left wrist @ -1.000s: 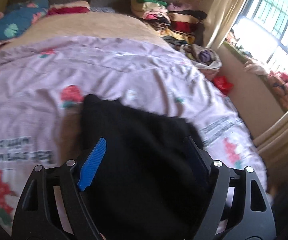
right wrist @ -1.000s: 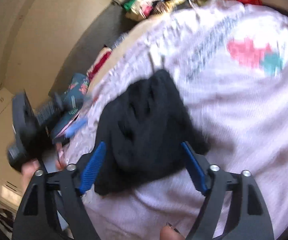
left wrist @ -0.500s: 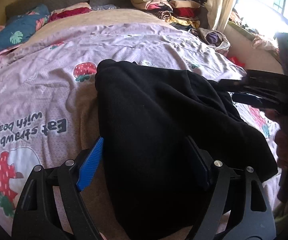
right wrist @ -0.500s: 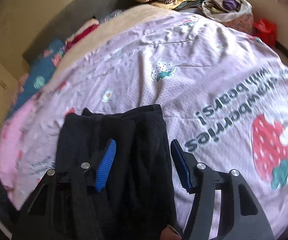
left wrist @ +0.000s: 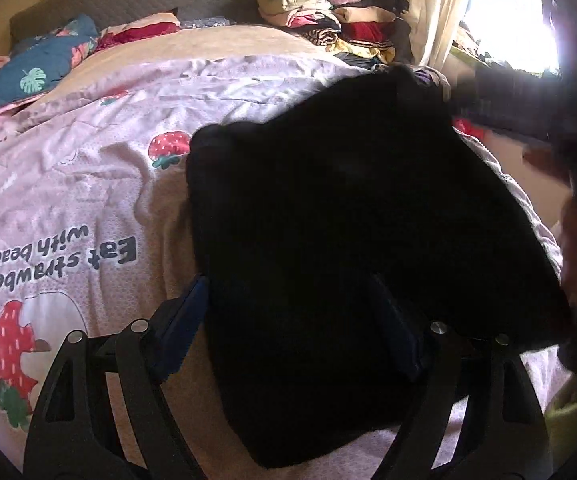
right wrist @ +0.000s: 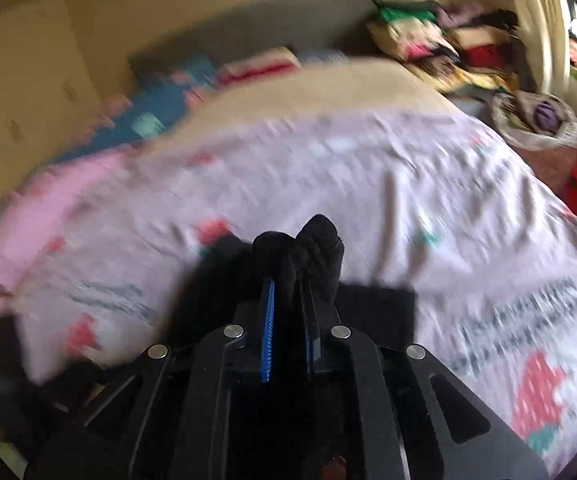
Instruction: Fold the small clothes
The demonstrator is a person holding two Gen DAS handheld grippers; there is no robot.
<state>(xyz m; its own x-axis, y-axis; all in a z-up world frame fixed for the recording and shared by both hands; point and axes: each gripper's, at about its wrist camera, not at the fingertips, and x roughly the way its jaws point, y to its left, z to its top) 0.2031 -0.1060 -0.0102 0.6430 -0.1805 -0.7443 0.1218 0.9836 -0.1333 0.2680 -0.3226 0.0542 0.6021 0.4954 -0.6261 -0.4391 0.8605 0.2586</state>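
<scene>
A pink strawberry-print bedsheet (left wrist: 88, 184) is lying under a soft black knitted garment (left wrist: 348, 208), which is sprawling across the bed's middle. The left gripper (left wrist: 292, 316) is hovering low with fingers spread either side of its near edge. The limp, light cloth likely handles best by edges; the right gripper (right wrist: 290, 304) is pinching a bunched corner.

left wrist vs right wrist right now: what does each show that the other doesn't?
Left wrist only: the left gripper open, straddling the spread black garment, and the legible "Eat strawberries" print.
Right wrist only: the right gripper shut on a bunched edge of that garment, in a motion-blurred frame.
Both: the pink strawberry bedspread and the pile of folded clothes at the far corner.
</scene>
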